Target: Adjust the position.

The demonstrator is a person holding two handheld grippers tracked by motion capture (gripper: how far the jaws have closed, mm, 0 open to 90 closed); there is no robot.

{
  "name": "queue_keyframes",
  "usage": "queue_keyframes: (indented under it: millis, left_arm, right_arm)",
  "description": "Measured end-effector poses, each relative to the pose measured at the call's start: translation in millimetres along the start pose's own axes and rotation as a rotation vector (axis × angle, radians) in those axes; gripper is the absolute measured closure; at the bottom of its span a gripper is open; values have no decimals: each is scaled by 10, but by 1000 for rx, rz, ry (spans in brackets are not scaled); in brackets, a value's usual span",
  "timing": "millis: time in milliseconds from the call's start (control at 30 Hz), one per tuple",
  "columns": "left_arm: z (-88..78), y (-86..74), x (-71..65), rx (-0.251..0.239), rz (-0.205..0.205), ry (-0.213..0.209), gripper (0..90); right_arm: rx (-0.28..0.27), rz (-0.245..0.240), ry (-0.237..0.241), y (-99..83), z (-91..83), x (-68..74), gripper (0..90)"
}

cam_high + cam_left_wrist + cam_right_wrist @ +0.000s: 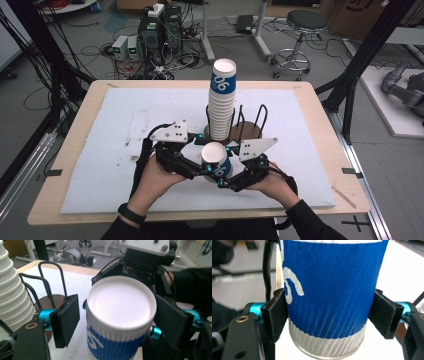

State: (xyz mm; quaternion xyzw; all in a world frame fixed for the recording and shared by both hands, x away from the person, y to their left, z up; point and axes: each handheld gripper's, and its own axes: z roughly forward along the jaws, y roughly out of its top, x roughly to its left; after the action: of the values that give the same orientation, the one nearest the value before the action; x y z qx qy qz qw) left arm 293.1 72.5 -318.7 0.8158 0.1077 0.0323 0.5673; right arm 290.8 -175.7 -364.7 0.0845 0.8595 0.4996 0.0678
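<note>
- The right gripper has its black pads pressed on both sides of the lower body of a blue-and-white ribbed paper cup, so it is clamped on that cup.
- The left gripper stands apart: in its own view a gap shows between its left pad and the cup wall, and the cup sits loose between the jaws.
- In the high view the cup is at the lower middle of the frame, upright and mouth up, between the left gripper and the right gripper.
- Just above it in the frame rises a tall stack of matching white paper cups, standing in a black wire holder on a round brown base.
- All this rests on a pale blue foam mat that covers a light wooden table.
- The cup is likely very light and thin-walled; a hard squeeze would dent it, and the open rim is the softest part.
- The ribbed sleeve should give fair friction, so a gentle hold low on the body, near the stiffer bottom, looks safest.
</note>
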Motion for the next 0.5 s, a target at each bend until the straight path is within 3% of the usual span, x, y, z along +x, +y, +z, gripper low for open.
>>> queue_keyframes:
  millis: [67, 167, 233, 267, 400, 500]
  left_arm:
    - [19, 24, -10, 38, 11, -14, 214]
    - [55, 23, -19, 78, 17, -18, 229]
    - [63, 13, -2, 102, 19, -43, 254]
    - [65, 7, -6, 98, 18, -43, 291]
    - [45, -4, 14, 71, 19, -54, 293]
    - [-2, -24, 42, 11, 7, -58, 296]
  right_arm:
    - [70, -28, 9, 16, 15, 29, 232]
    - [84, -42, 22, 23, 30, 44, 232]
    - [85, -41, 23, 24, 29, 45, 231]
    - [87, -35, 25, 25, 20, 40, 214]
    - [68, -18, 32, 20, -2, 24, 192]
    - [-10, 15, 43, 24, -84, -19, 160]
